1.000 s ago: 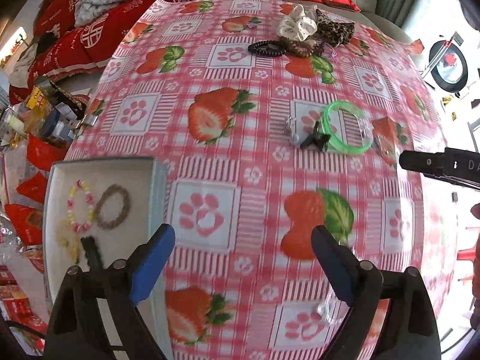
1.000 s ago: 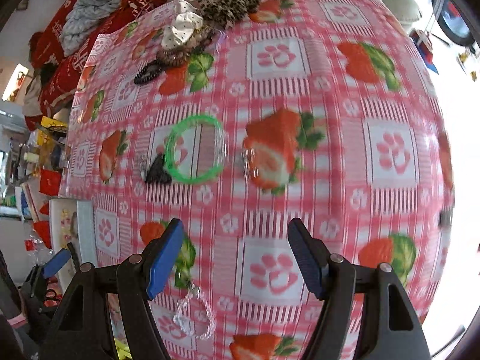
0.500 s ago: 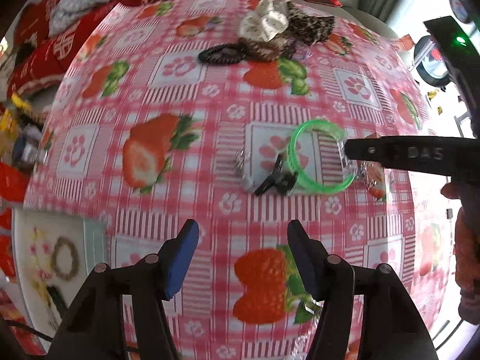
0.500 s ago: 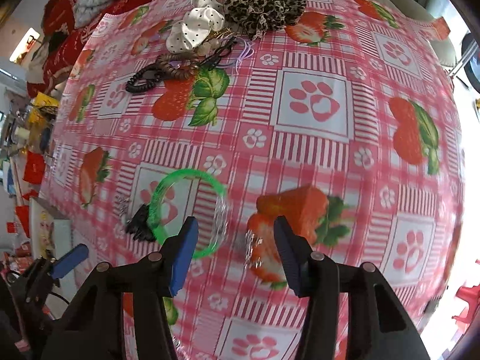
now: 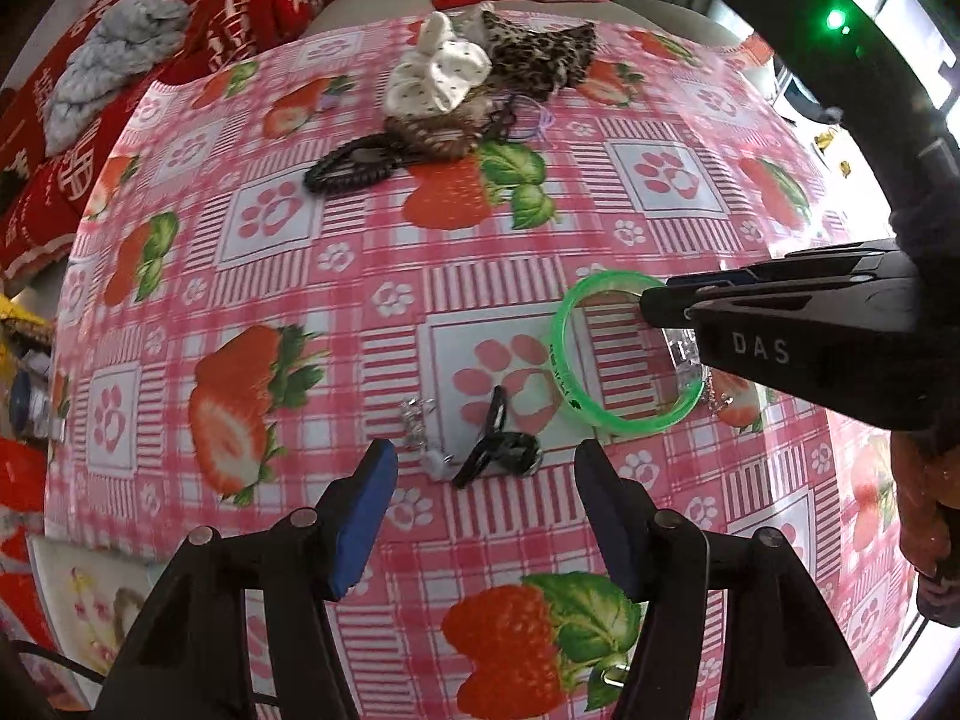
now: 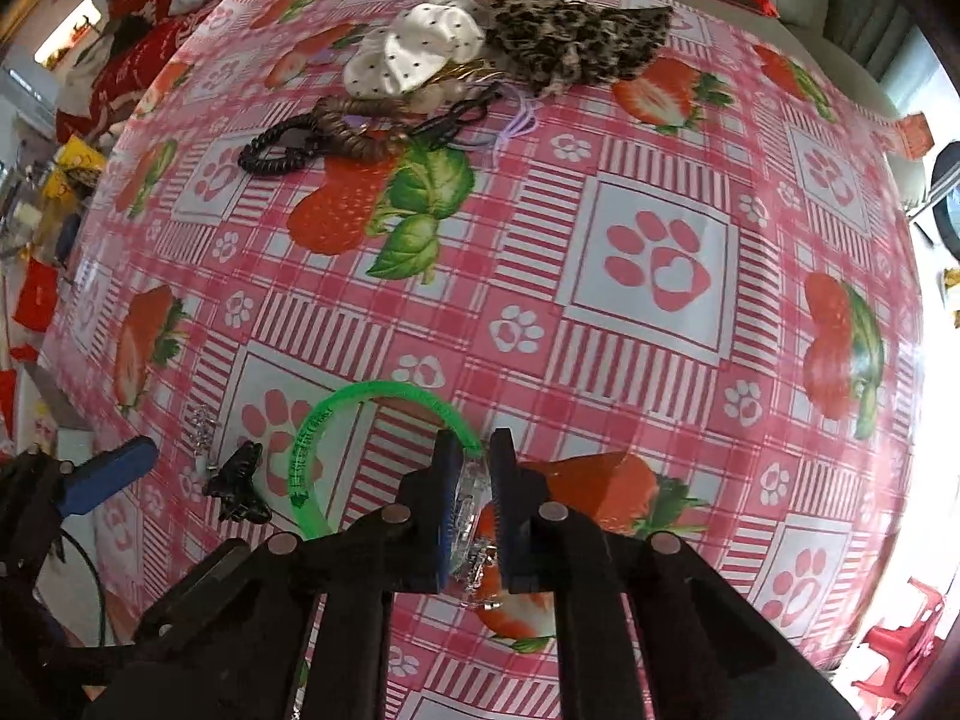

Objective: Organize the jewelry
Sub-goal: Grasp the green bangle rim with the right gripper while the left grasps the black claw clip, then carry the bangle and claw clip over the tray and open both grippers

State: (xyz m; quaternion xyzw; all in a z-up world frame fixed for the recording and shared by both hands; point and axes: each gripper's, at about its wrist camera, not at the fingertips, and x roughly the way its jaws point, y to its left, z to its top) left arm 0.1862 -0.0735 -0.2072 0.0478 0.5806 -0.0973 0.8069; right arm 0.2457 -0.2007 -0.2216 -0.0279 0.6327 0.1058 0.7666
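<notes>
Here, right gripper point(image 6: 473, 504): we see its jaws closing on a clear beaded bracelet point(image 6: 474, 525), the pads already against it, just beside the green bangle point(image 6: 372, 391).
Left gripper point(image 5: 486, 498): spread, nothing between the pads, hovering over the black hair clip point(image 5: 498, 444) and a small silver piece point(image 5: 417, 420).
Left view only: the right gripper comes in from the side across the bangle's far rim, hiding most of the clear bracelet; a tray corner point(image 5: 66, 594) with beaded bracelets shows at the lower left.
Right view only: we see the pinch itself and one blue finger point(image 6: 108, 474) of the left gripper beside the clip.
Both views: white scrunchie point(image 6: 414, 48), leopard-print scrunchie point(image 6: 570, 42) and black coil hair tie point(image 6: 276, 147) heaped at the far side of the strawberry tablecloth point(image 6: 654, 264), well apart from the grippers.
</notes>
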